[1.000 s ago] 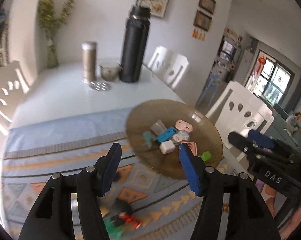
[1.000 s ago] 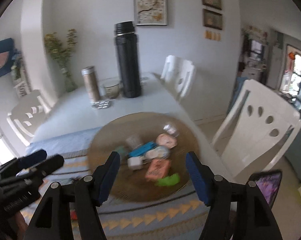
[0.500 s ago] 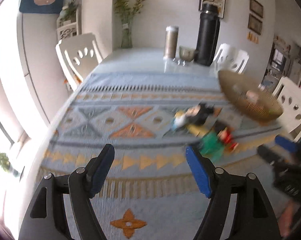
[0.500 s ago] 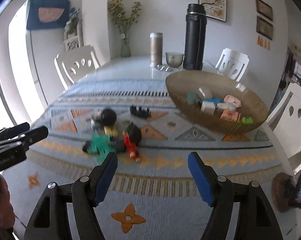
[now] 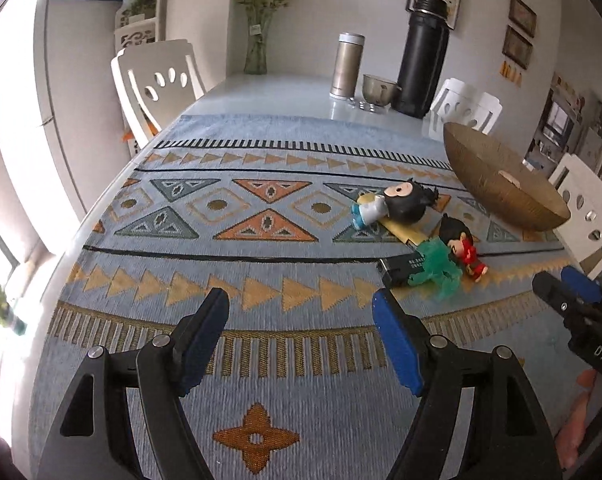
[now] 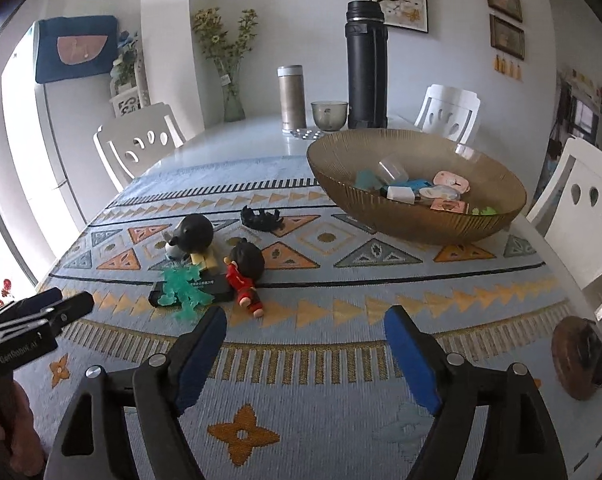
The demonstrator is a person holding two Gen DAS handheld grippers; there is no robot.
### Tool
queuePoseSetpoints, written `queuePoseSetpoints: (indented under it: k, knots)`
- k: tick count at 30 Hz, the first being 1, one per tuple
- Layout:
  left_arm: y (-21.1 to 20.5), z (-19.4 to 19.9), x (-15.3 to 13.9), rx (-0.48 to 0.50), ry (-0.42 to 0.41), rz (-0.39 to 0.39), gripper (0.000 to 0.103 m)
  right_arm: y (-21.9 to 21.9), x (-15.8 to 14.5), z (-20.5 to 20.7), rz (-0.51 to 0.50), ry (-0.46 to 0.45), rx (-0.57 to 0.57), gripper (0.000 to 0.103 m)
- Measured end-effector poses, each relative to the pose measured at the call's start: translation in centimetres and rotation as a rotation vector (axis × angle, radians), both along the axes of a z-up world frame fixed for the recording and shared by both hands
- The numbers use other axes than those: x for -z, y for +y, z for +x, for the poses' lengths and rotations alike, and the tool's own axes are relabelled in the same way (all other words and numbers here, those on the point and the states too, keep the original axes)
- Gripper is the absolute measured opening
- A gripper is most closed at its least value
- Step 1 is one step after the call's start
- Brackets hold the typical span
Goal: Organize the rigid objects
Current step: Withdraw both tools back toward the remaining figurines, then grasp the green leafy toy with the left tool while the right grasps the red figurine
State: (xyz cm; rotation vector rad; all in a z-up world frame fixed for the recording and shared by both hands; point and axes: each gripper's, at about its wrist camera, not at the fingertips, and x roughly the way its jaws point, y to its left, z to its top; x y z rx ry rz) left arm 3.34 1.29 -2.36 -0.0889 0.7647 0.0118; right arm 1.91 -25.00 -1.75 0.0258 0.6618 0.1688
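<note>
Both the left gripper [image 5: 301,320] and the right gripper [image 6: 303,330] hang over the patterned cloth [image 6: 341,280] on the worktop with their blue-padded fingers [image 6: 201,356] spread wide and empty. In the right wrist view, a red-dressed figurine [image 6: 247,272], a green toy [image 6: 183,286], a black bar [image 6: 217,286] and a black-headed figurine [image 6: 193,236] cluster at centre left. The amber bowl [image 6: 421,224] at upper right holds small blocks.
</note>
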Motion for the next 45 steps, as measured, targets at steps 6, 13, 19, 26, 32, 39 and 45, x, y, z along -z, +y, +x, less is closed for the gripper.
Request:
queuePoseSetpoints:
  k: [6, 13, 19, 26, 32, 39, 45]
  knots:
    - [-0.6, -0.4, -0.1, 0.004, -0.019, 0.039, 0.073, 0.6, 0.0, -0.3, -0.018, -0.010, -0.028, 0.082]
    - [-0.6, 0.0, 0.1, 0.007, 0.005, 0.040, 0.073, 0.7, 0.1, -0.2, -0.023, -0.008, -0.033, 0.083]
    - [-2.0, 0.5, 0.3, 0.074, 0.056, 0.089, 0.073, -0.2, 0.5, 0.8, 0.033, 0.053, -0.048, 0.083]
    - [-5.8, 2.9, -1.3, 0.330, 0.084, 0.183, 0.073, -0.2, -0.7, 3.2, 0.048, 0.262, -0.160, 0.082]
    - [-6.7, 6.5, 0.2, 0.430, 0.137, 0.125, 0.072, 2.4, -1.3, 5.7, 0.010, 0.237, -0.216, 0.058]
    - [-8.9, 6.2, 0.9, 0.520, 0.114, 0.158, 0.071, 3.4, 1.5, 8.5, 0.108, 0.299, -0.255, 0.054]
    - [-9.4, 6.3, 1.2, 0.523, 0.087, 0.171, 0.043, 3.8, 3.2, 9.6, 0.116, 0.306, -0.230, 0.028]
